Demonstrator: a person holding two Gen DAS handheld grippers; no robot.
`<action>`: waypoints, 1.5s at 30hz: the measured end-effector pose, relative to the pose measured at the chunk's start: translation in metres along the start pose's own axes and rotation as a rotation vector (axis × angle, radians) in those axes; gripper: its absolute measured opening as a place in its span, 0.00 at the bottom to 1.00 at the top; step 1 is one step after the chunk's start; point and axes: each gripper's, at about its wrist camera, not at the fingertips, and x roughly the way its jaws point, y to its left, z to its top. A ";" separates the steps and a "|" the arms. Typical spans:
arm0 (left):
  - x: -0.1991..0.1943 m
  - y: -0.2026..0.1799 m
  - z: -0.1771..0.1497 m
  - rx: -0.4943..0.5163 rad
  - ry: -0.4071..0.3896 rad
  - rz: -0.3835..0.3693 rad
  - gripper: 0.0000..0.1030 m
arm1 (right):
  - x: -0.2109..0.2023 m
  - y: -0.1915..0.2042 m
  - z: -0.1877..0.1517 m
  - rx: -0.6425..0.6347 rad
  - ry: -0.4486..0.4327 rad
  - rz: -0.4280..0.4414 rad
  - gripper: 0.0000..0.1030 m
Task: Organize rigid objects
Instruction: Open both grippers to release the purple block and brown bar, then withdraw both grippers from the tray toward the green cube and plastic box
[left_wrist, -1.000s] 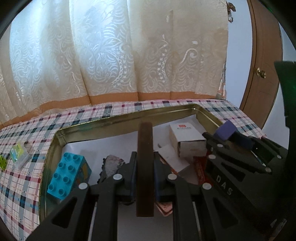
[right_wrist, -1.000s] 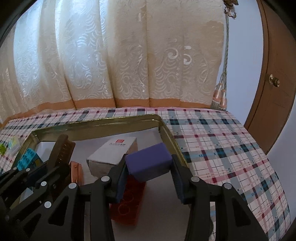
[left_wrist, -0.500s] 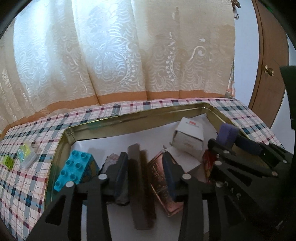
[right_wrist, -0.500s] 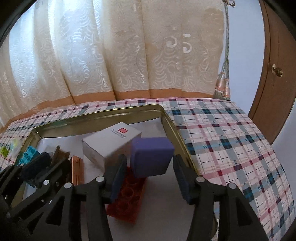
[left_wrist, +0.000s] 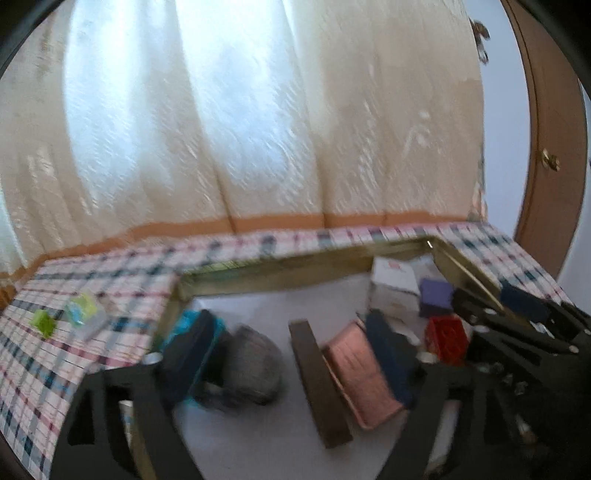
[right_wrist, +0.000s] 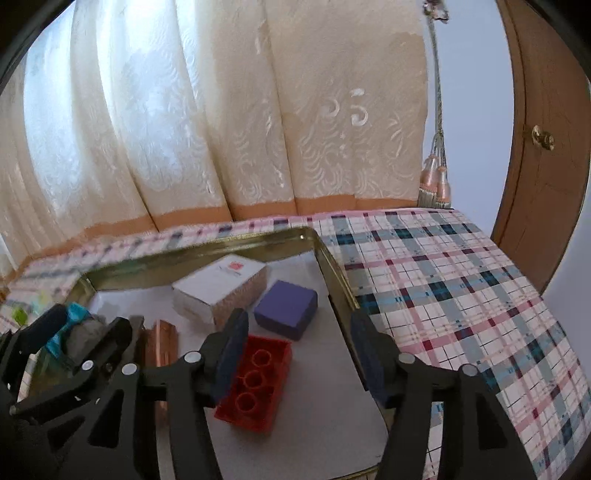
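Black, both grippers stand with jaws wide apart and hold nothing. The left gripper (left_wrist: 284, 354) hangs over the near left part of a gold-rimmed metal tray (right_wrist: 207, 251) that sits on a table with a plaid cloth (right_wrist: 443, 280). One dark brown wooden bar (left_wrist: 317, 384) and one copper-coloured flat case (left_wrist: 360, 376) lie side by side on the tray floor between its fingers, touched by neither as far as the blur lets me tell; one grey stone-like lump (left_wrist: 251, 365) lies just inside its left finger, and one turquoise toy brick (left_wrist: 188, 321) sits behind that finger at the tray's left wall.

The right gripper (right_wrist: 299, 354) is over the tray's near right side. One red toy brick (right_wrist: 255, 380), studs' hollows up, lies just beside its left finger. One purple box (right_wrist: 286, 308) rests flat ahead of the gap, near the tray's right wall, with one white carton (right_wrist: 219, 291) touching or nearly touching it on the left. Outside the tray, on the cloth by its left edge, lie two small items: a green block (left_wrist: 44, 321) and a clear packet (left_wrist: 83, 314).
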 end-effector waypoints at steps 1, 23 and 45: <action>-0.003 0.003 0.000 -0.006 -0.021 0.004 0.98 | -0.002 -0.003 0.000 0.019 -0.014 0.012 0.59; -0.035 0.024 -0.010 -0.036 -0.154 -0.052 1.00 | -0.070 -0.013 -0.009 0.114 -0.440 -0.243 0.84; -0.059 0.076 -0.022 -0.066 -0.207 0.000 1.00 | -0.095 0.022 -0.033 0.110 -0.446 -0.228 0.84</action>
